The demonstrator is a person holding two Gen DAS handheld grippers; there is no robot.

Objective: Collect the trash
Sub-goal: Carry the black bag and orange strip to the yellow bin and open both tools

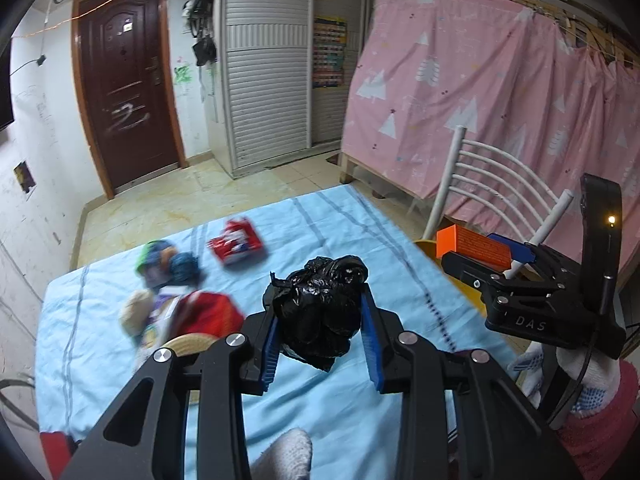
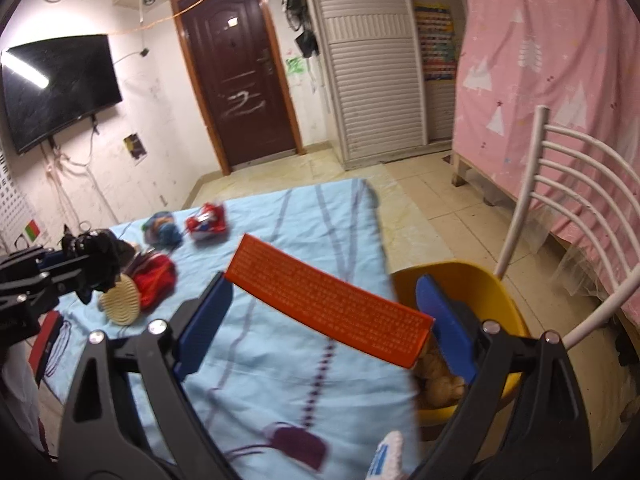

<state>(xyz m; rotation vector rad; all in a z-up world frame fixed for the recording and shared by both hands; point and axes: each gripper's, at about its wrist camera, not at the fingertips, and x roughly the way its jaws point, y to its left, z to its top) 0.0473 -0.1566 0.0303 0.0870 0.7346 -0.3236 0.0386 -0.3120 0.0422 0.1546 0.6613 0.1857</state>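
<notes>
Clamped narrowly between the left gripper (image 1: 320, 336) pads, black bag (image 1: 320, 312) above the blue cloth (image 1: 340, 412), while at three o'clock the right gripper (image 2: 324, 320), spread wide, pinches an orange box (image 2: 328, 308) endwise near the yellow bin (image 2: 492, 304), red packet (image 1: 236, 242) at eleven o'clock.

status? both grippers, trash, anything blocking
Left hand-held gripper shut on black bag. Right hand-held gripper shut on orange box. Yellow bin close right, path clear.
</notes>
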